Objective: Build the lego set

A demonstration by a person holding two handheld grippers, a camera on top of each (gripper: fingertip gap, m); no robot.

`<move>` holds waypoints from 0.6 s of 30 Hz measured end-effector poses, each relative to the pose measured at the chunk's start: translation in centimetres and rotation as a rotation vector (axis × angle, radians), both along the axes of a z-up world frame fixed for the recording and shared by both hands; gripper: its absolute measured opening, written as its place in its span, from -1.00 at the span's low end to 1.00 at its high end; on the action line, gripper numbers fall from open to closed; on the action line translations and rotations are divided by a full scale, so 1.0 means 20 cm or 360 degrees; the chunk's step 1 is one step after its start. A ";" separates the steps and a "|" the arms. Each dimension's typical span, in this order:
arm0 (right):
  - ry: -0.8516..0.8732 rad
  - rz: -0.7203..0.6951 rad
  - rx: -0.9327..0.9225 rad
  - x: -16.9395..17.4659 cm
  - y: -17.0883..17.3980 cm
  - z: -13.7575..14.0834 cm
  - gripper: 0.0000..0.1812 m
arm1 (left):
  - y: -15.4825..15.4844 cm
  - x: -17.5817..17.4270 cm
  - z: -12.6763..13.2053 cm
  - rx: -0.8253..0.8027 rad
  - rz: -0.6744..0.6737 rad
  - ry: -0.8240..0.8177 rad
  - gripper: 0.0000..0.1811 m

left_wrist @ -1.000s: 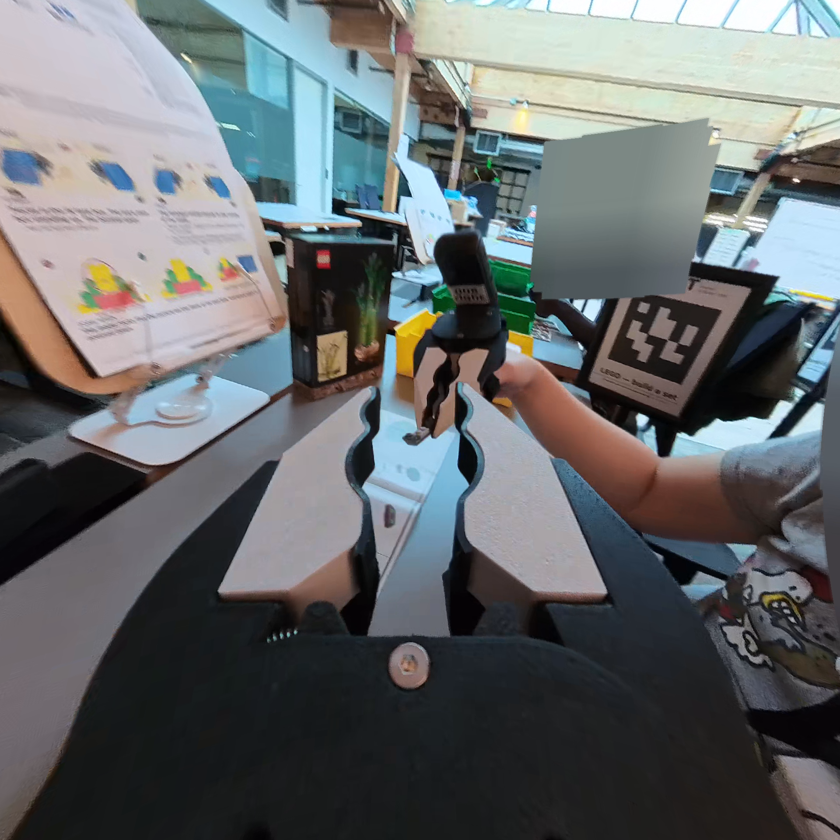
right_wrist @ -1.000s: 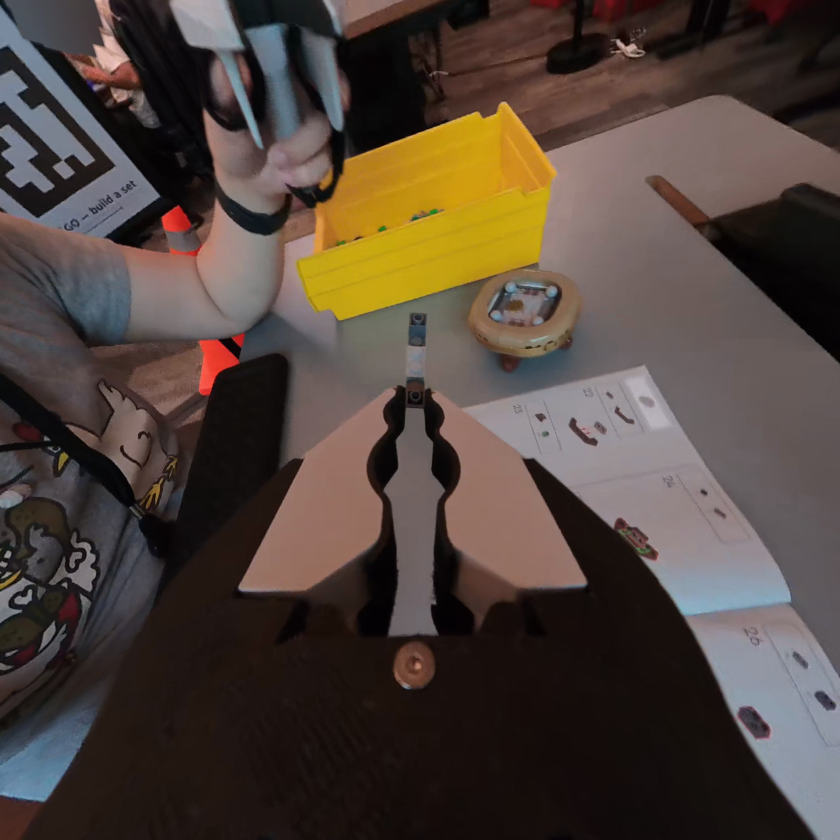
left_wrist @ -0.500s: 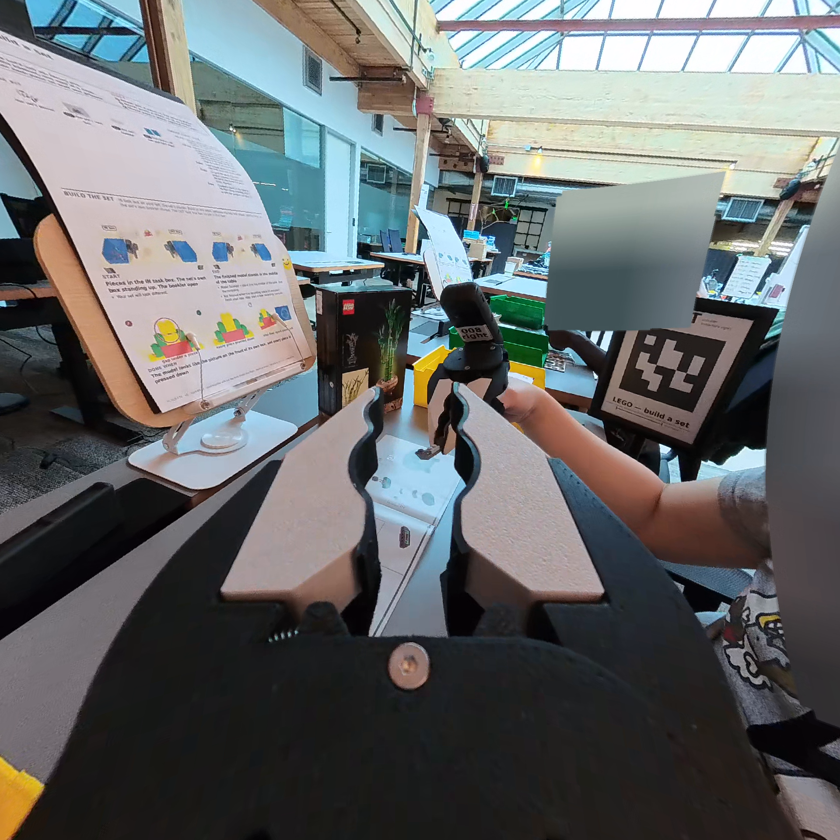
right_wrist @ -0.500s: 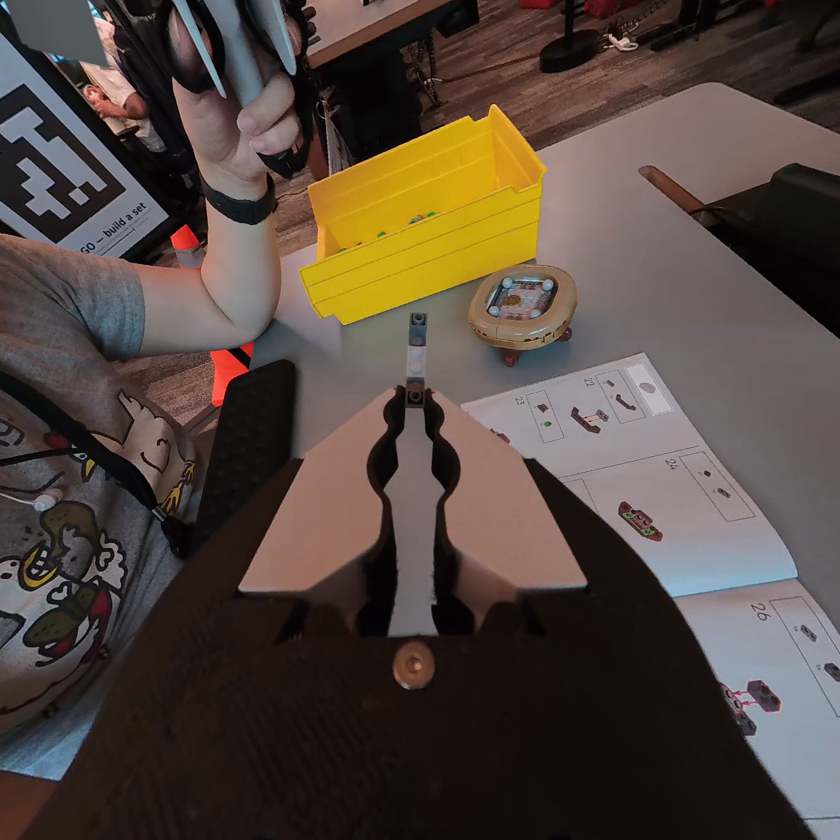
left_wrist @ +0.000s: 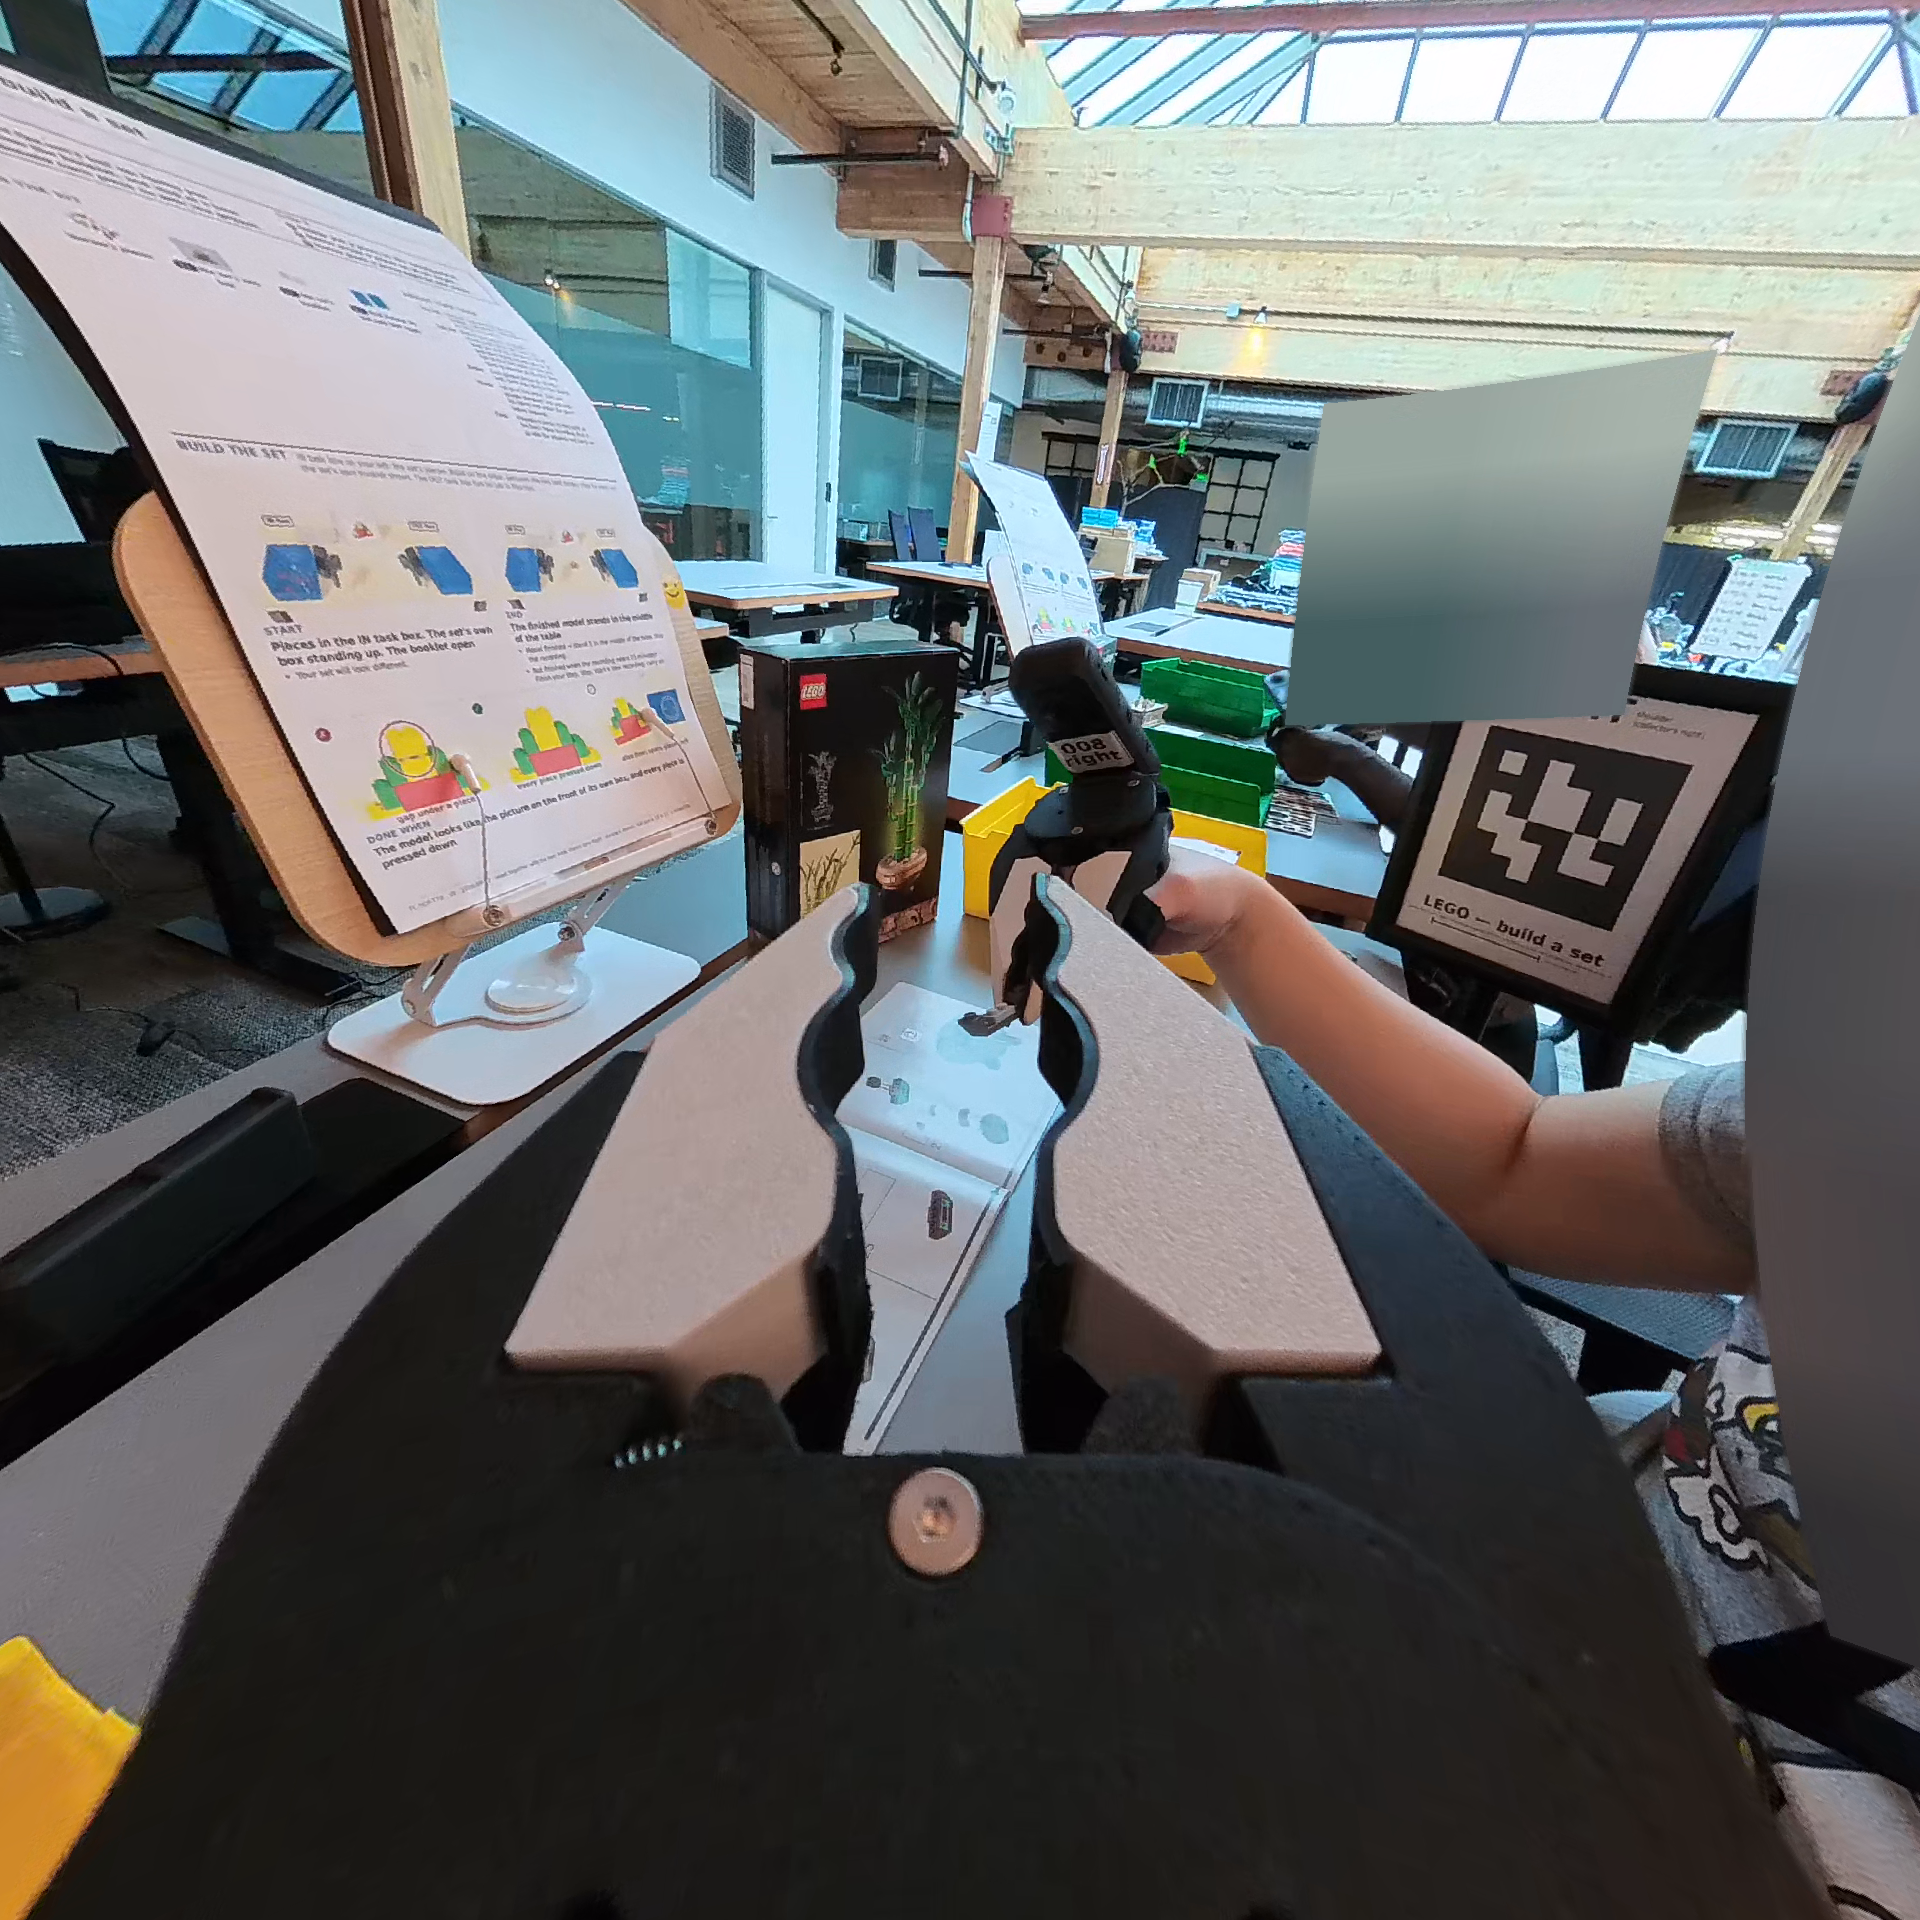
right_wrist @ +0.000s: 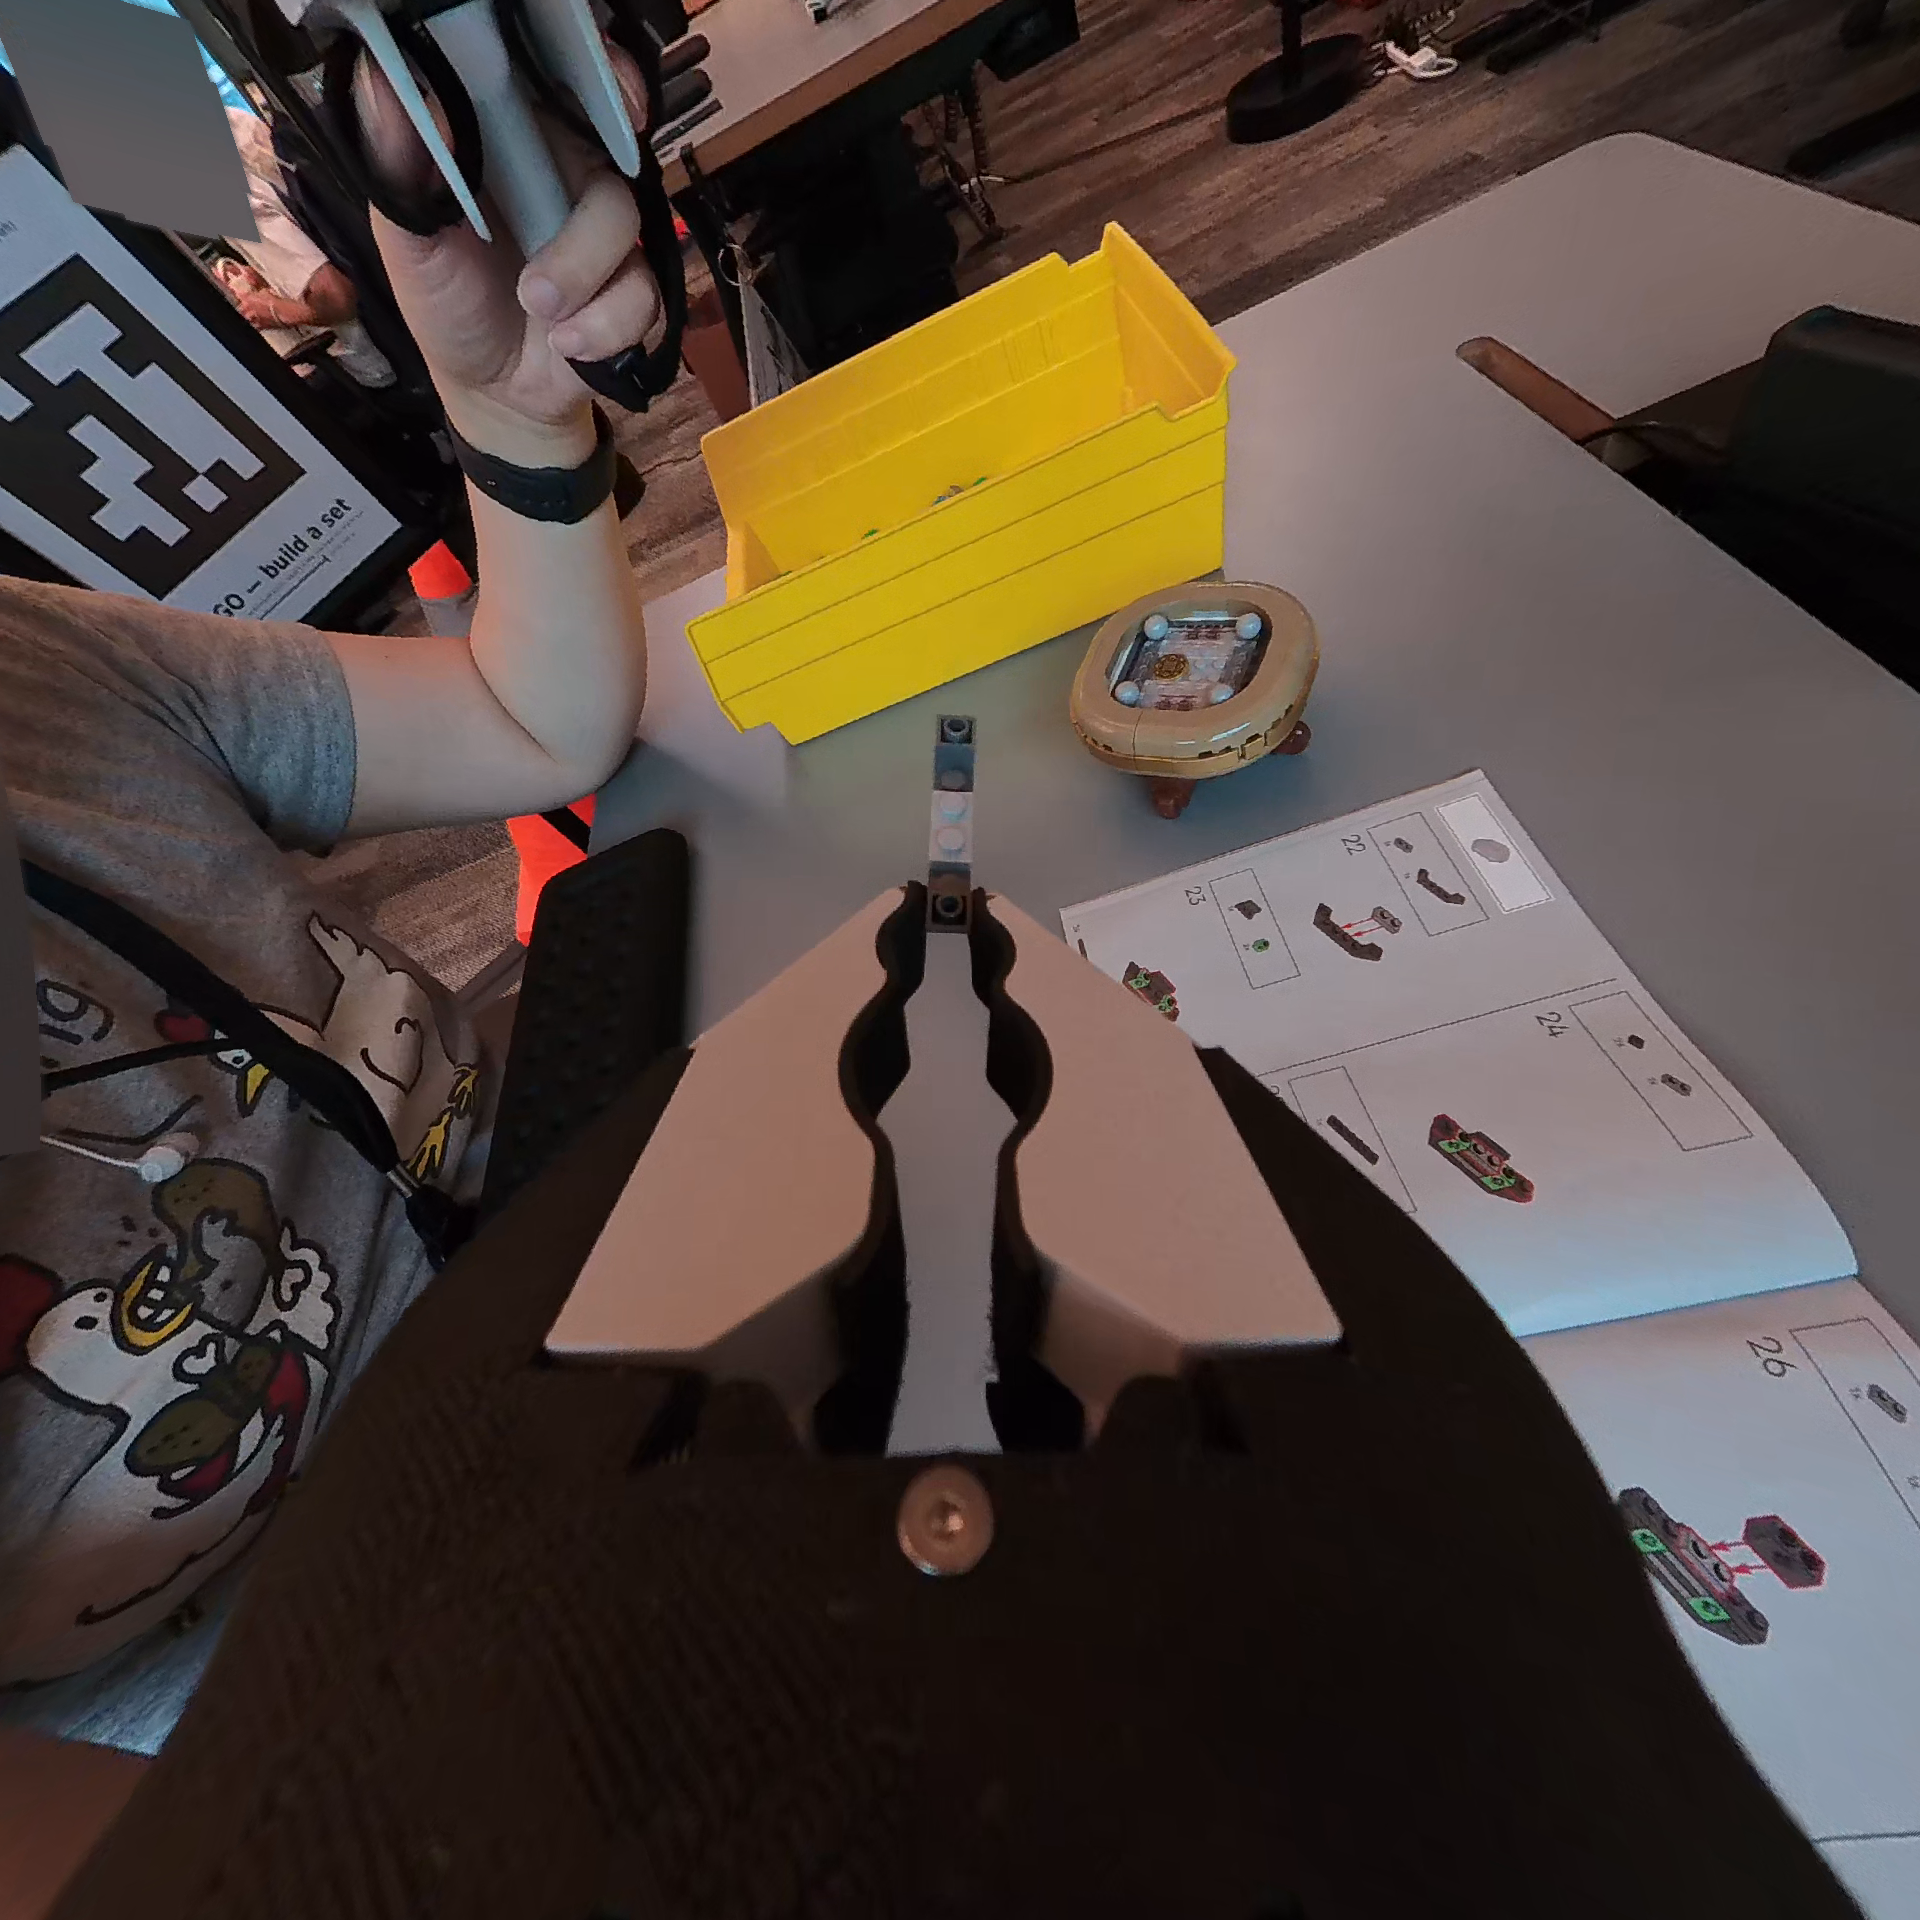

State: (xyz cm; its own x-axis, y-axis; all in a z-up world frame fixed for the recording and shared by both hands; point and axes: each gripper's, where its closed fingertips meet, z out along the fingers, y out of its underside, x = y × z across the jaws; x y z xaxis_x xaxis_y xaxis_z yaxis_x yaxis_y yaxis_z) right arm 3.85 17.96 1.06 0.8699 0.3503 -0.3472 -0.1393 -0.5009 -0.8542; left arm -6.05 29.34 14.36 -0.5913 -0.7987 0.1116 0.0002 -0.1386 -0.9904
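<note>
My right gripper is shut on one end of a thin grey and white lego strip, which sticks out forward above the grey table. In the left wrist view the right gripper hangs tips-down over the open instruction booklet with the small strip at its tips. My left gripper is open and empty, held up in the air. It shows at the top left of the right wrist view, raised in a hand. A tan round lego pot base stands beside the booklet.
A yellow parts bin with small pieces sits behind the pot base. A black lego box and a sheet on a wooden stand stand at the table's far side. A framed marker sign is at the right. A person's arm reaches across. The tan round lego pot base is about 25 centimetres from both grippers' fingertips.
My left gripper has risen and tilted up, still open. My right gripper holds the strip in nearly the same place and has drawn back slightly.
</note>
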 end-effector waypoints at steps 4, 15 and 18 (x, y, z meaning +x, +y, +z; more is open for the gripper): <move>0.0016 0.0000 -0.0024 0.00 0.00 -0.02 -0.93 | 0.00 0.00 0.00 0.0010 0.0000 0.0006 -0.70; 0.0054 -0.0005 -0.0064 0.03 -0.01 -0.06 -0.94 | 0.08 0.02 -0.02 -0.0025 0.0131 0.0077 -0.70; 0.0085 -0.0012 -0.0055 0.07 -0.01 -0.06 -0.94 | 0.07 0.01 -0.01 -0.0180 0.0053 0.0181 -0.73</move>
State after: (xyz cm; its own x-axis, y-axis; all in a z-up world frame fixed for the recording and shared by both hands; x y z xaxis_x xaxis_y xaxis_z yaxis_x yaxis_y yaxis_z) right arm 5.19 17.83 -0.10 0.8523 0.3310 -0.4050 -0.1880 -0.5287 -0.8277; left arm -5.95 30.69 14.08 -0.5431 -0.7963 0.2663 -0.1043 -0.2507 -0.9624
